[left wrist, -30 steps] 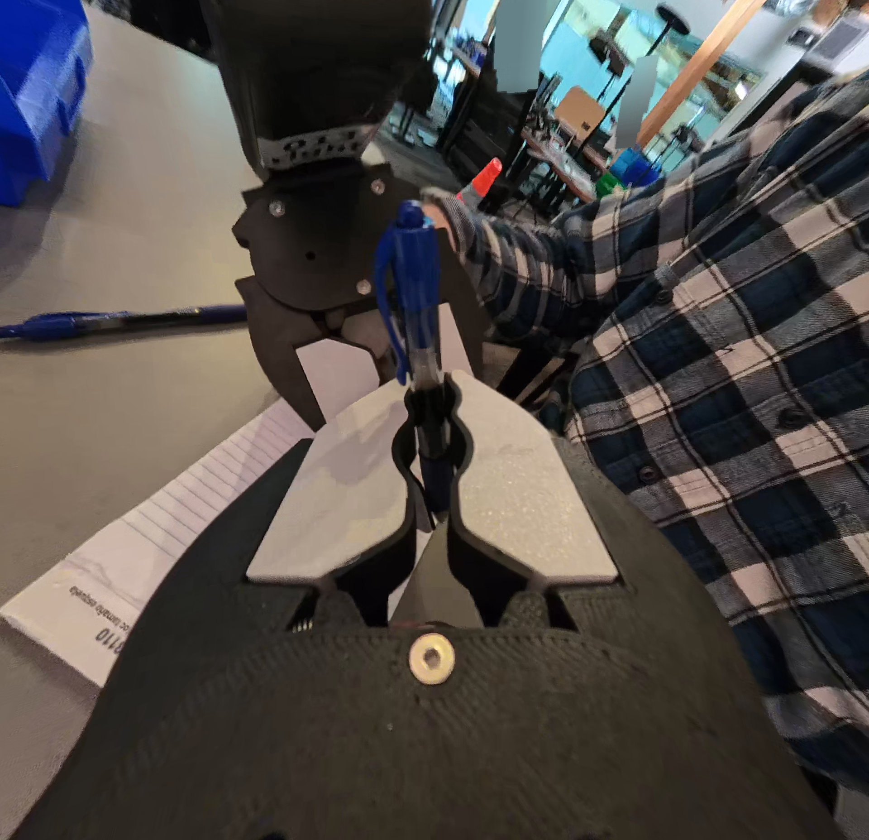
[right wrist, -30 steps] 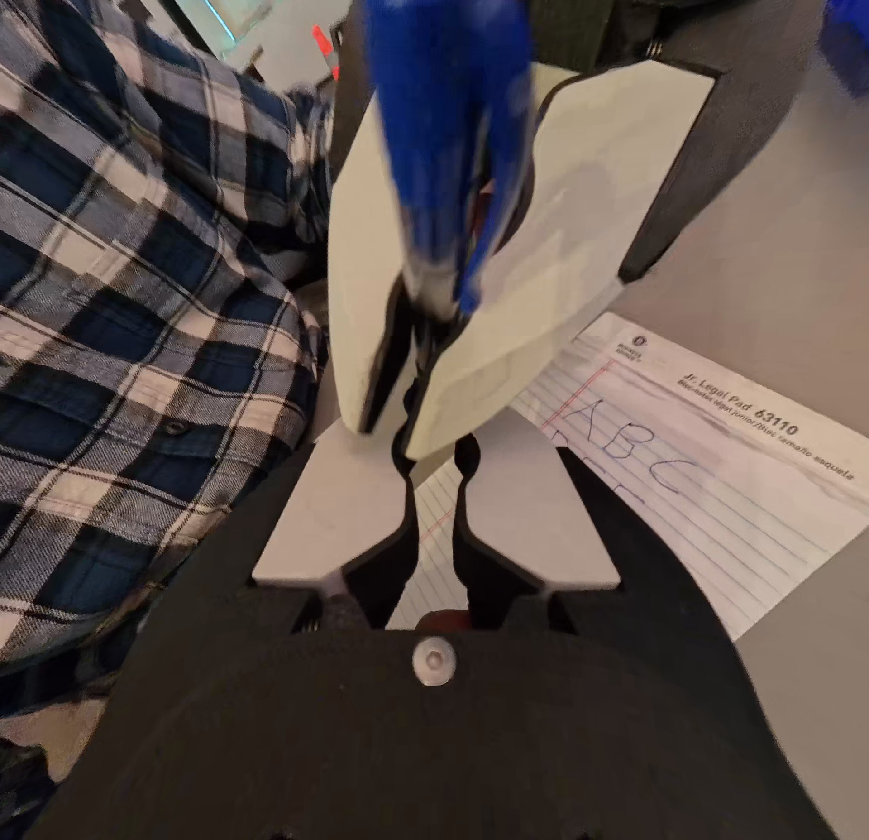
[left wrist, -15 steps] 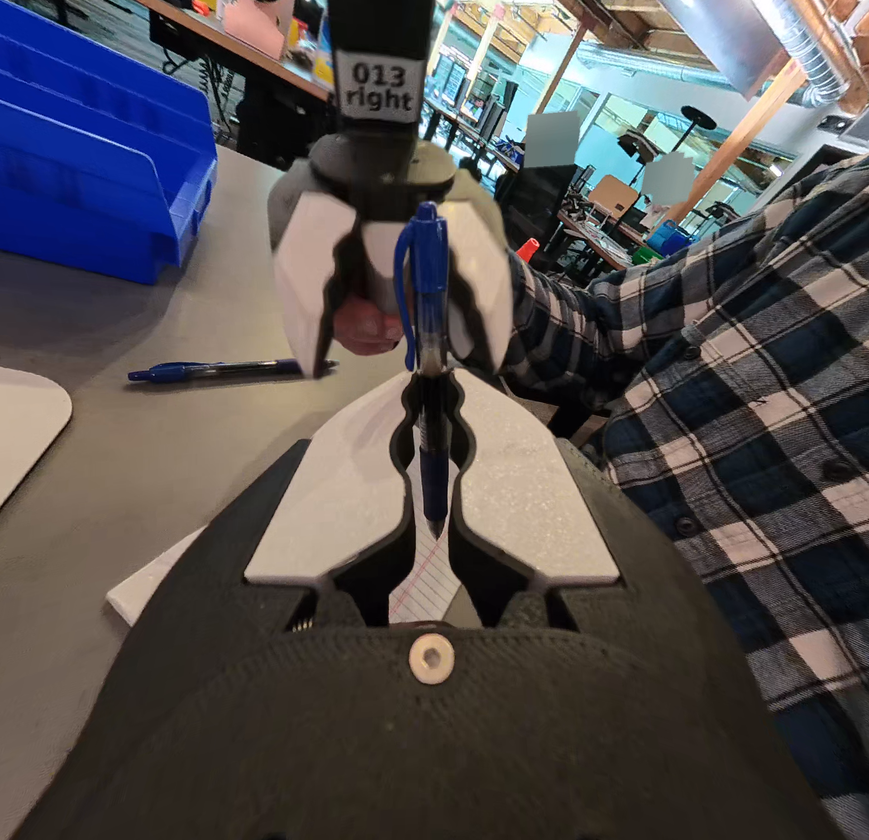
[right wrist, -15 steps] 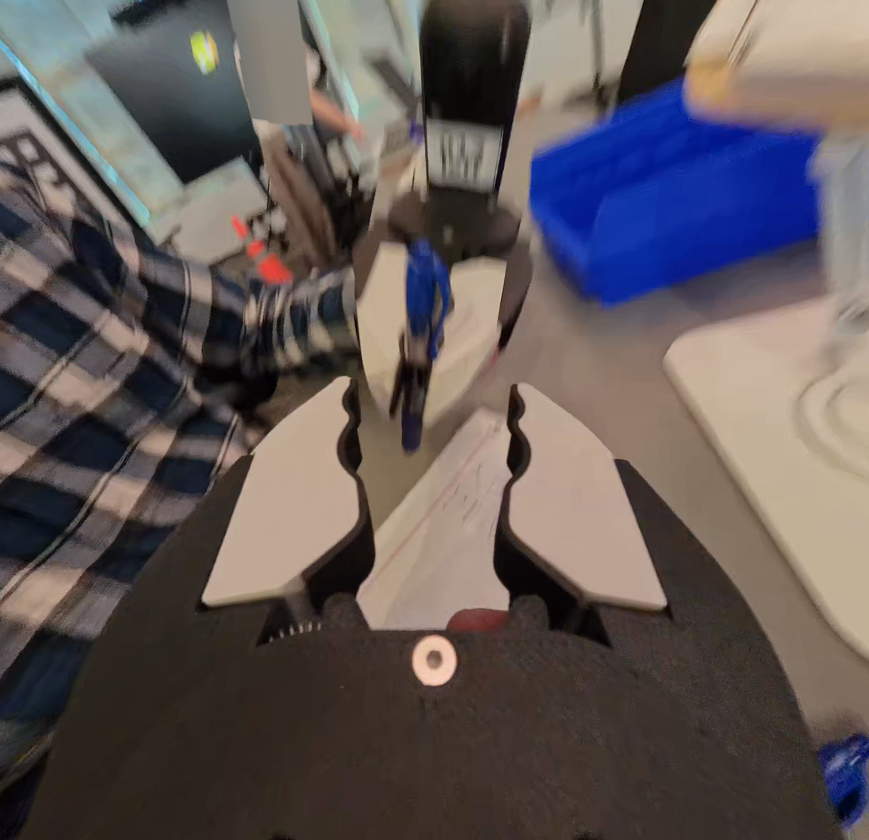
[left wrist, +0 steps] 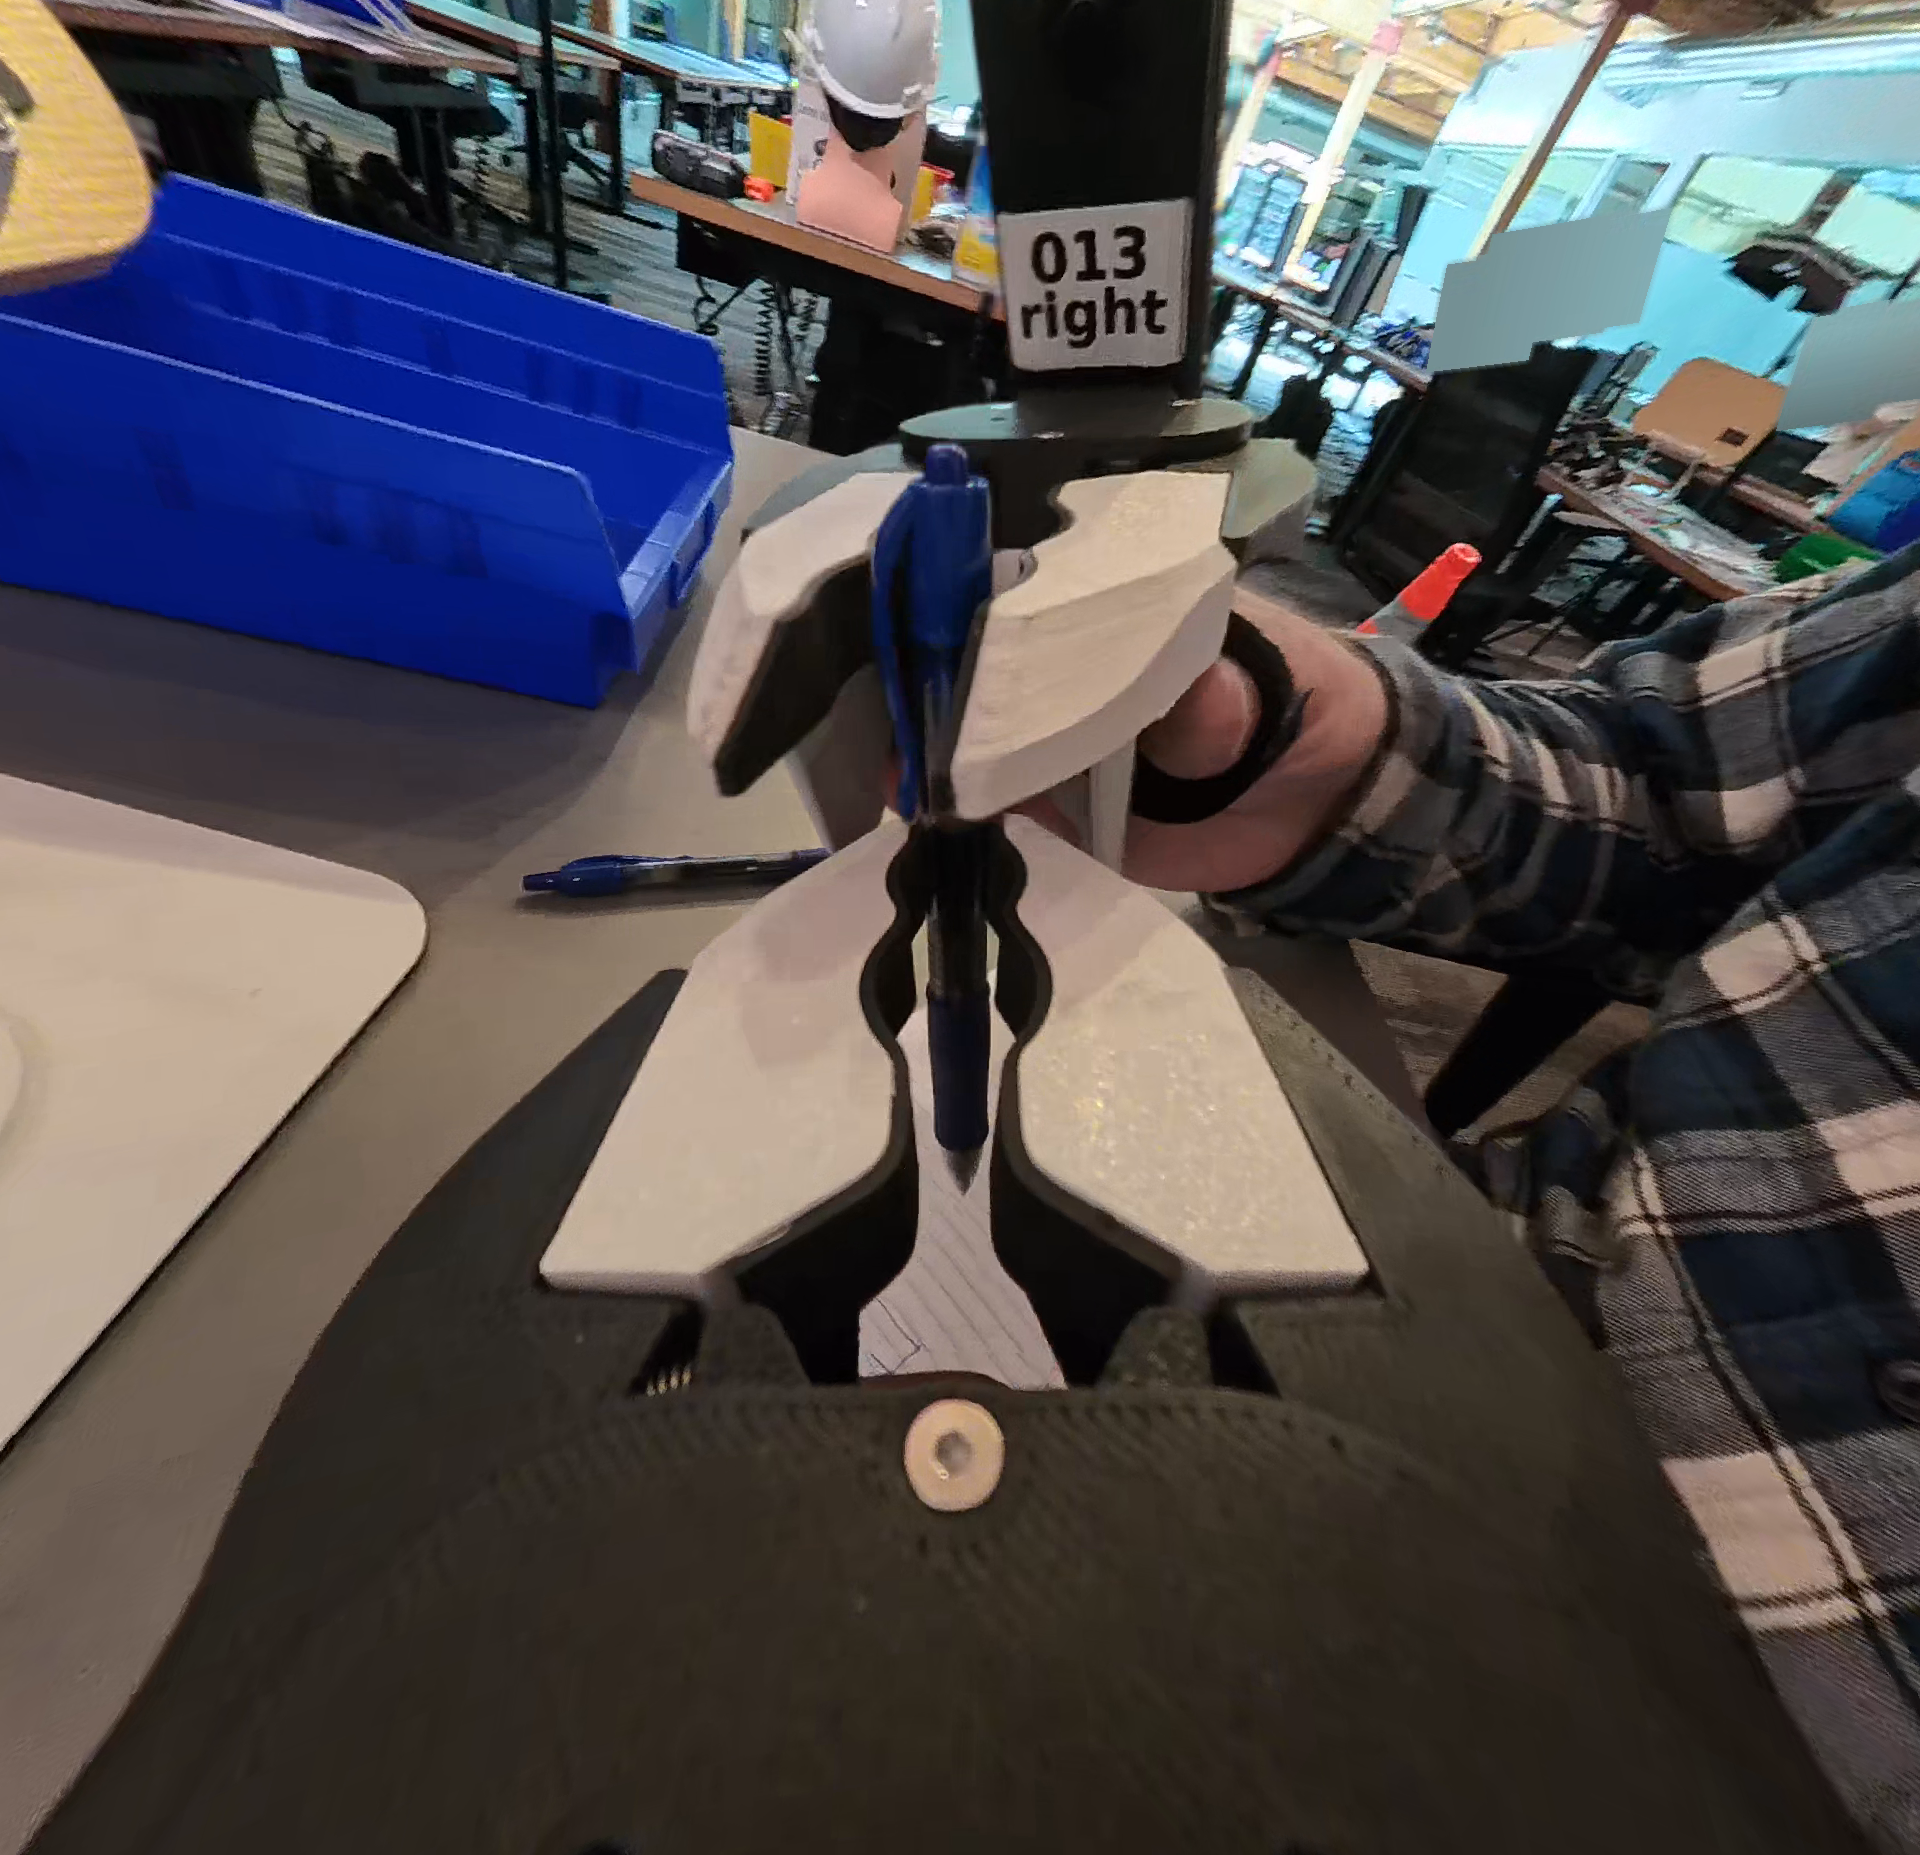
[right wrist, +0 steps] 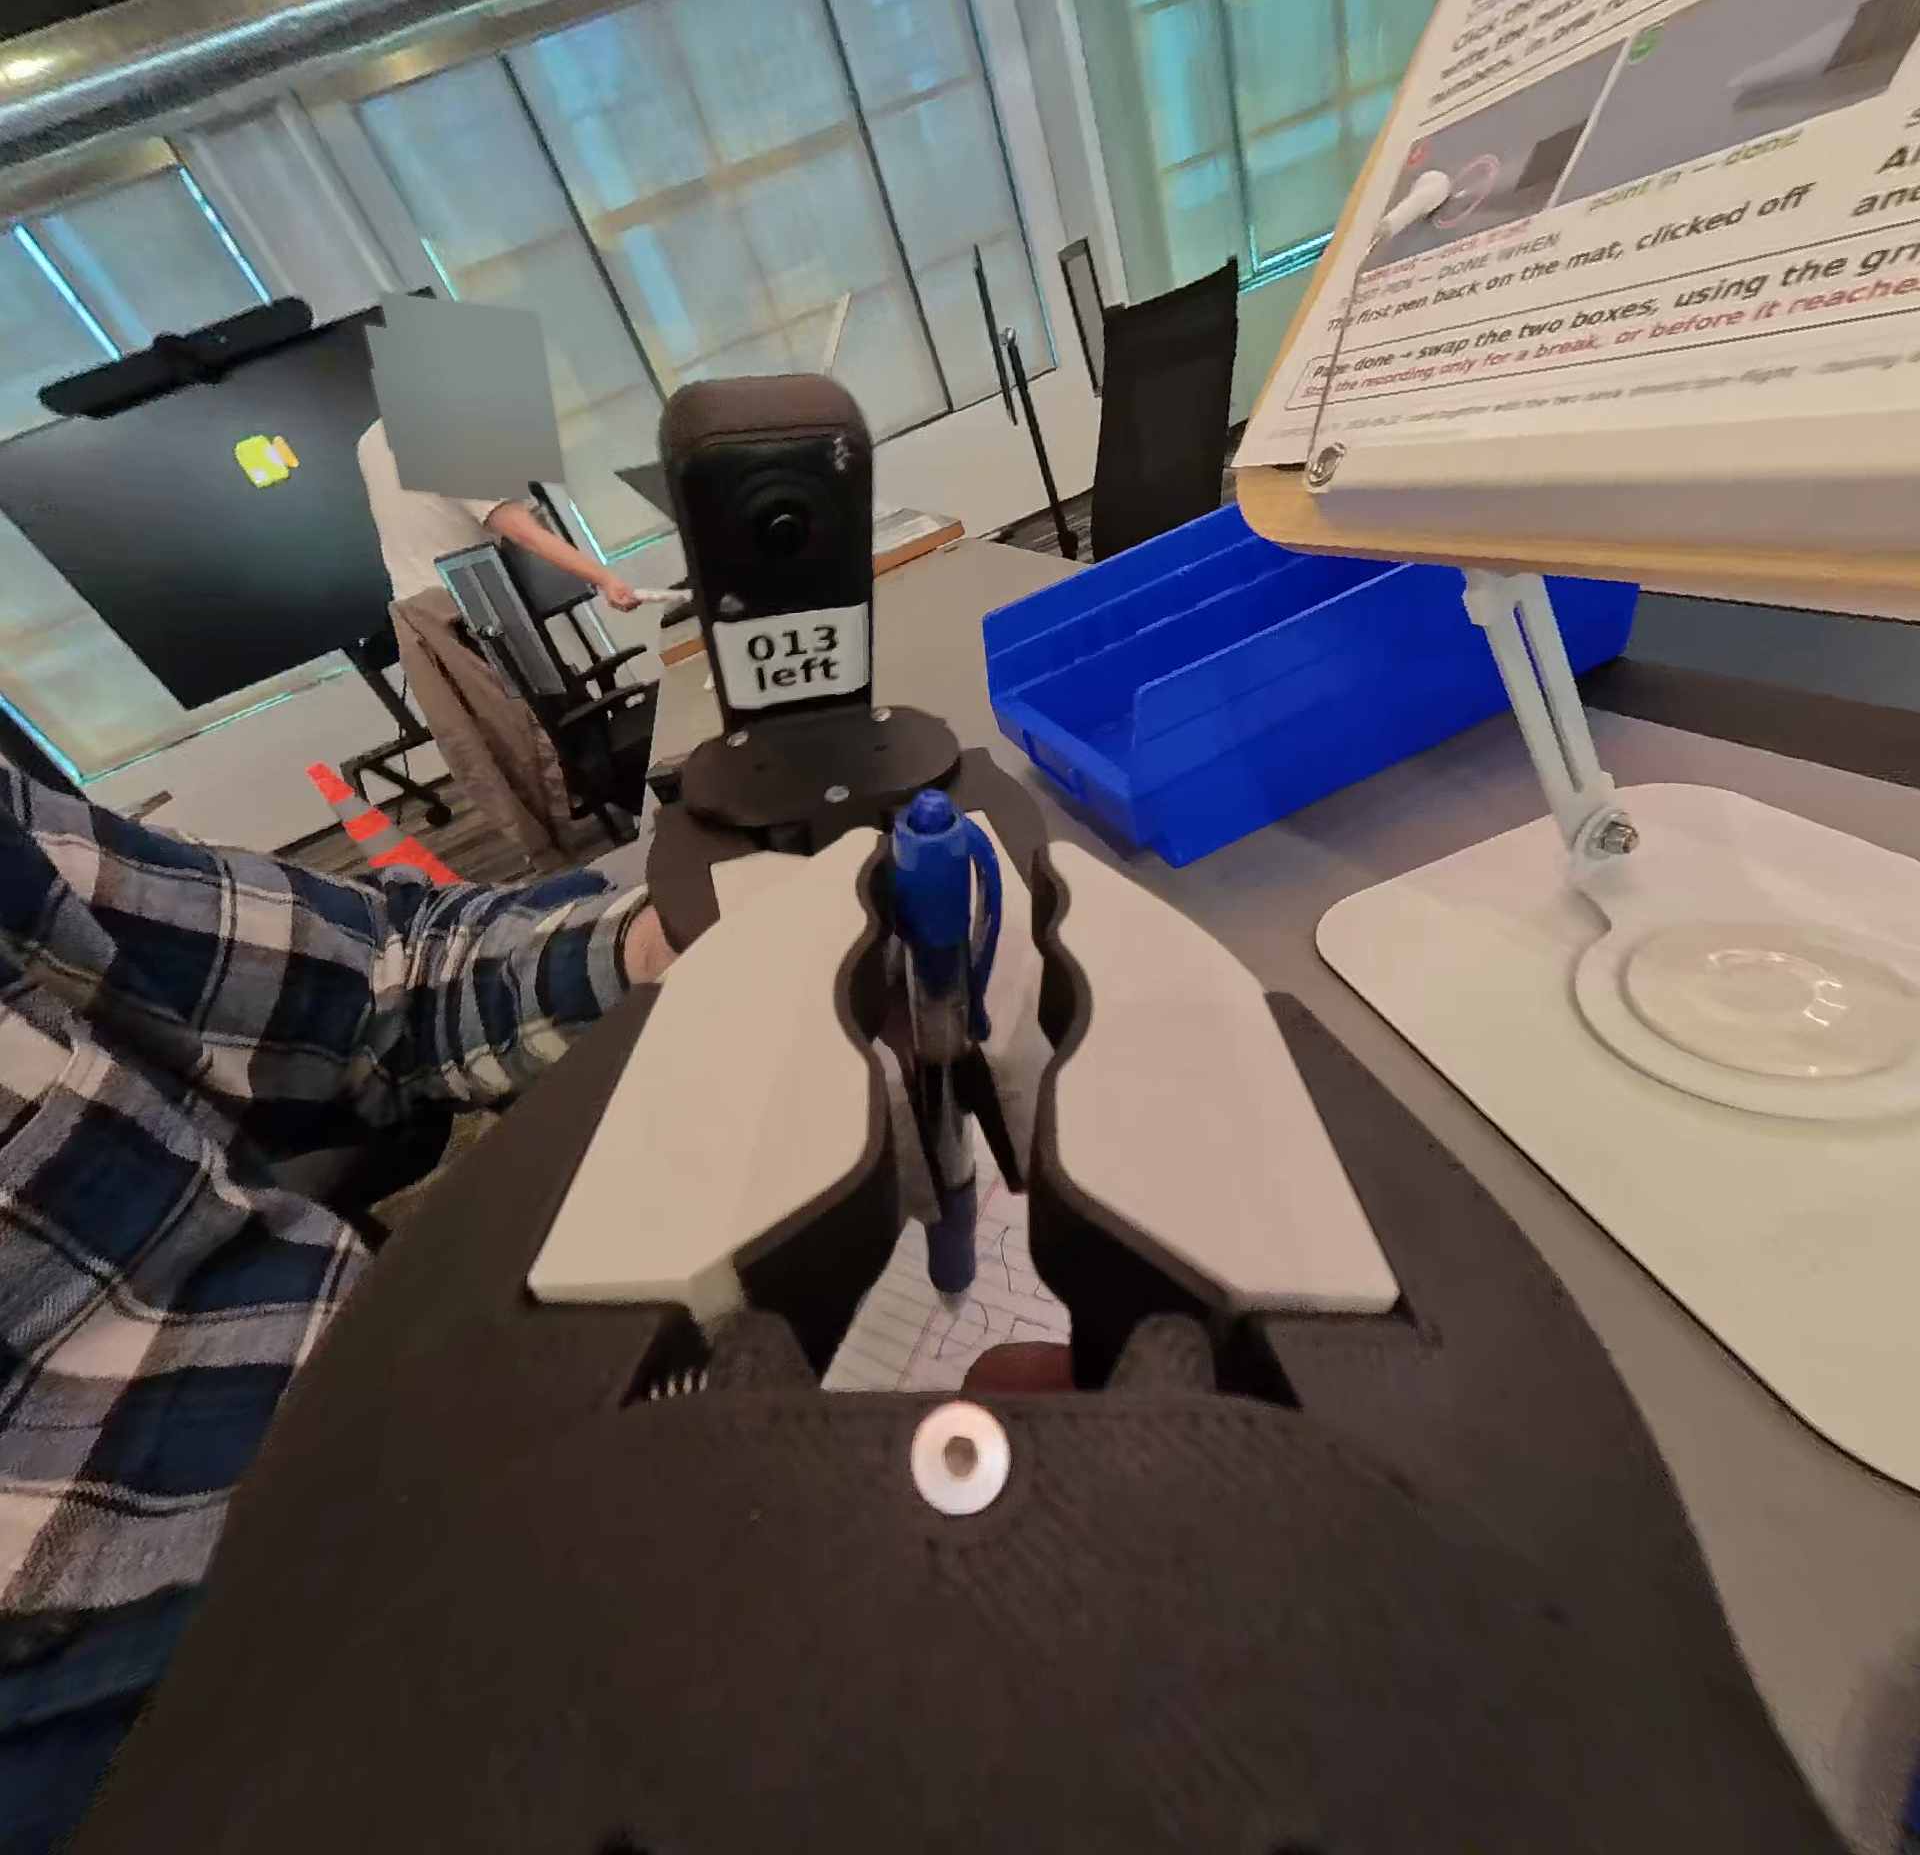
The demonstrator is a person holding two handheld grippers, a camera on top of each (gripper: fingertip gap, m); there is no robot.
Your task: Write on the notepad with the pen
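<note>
My left gripper (left wrist: 951, 870) is shut on a blue pen (left wrist: 940, 974) and holds it upright, tip down. The tip hangs just above the lined notepad (left wrist: 951, 1286), which shows through the gap between my fingers. My right gripper (right wrist: 956, 901) faces the left one, with its fingers on either side of the pen's upper part (right wrist: 940, 932). A gap shows between its pads and the pen, so it is open. In the left wrist view one right finger (left wrist: 1091, 652) lies beside the pen cap and the other stands off to the left. The notepad (right wrist: 935, 1327) bears blue marks.
A second blue pen (left wrist: 665, 870) lies on the grey table behind the grippers. A blue bin (left wrist: 364, 475) stands further back, and also shows in the right wrist view (right wrist: 1247, 693). A white mat (right wrist: 1558, 1130) carries a clipboard stand (right wrist: 1548, 725). A plaid sleeve (left wrist: 1558, 766) is alongside. Some 6 cm of space lies between my two pairs of fingers.
The right gripper opened wide and drew back from the pen, then returned and narrowed around its upper part. Both views tilted up from the notepad. The left gripper kept its hold on the pen.
</note>
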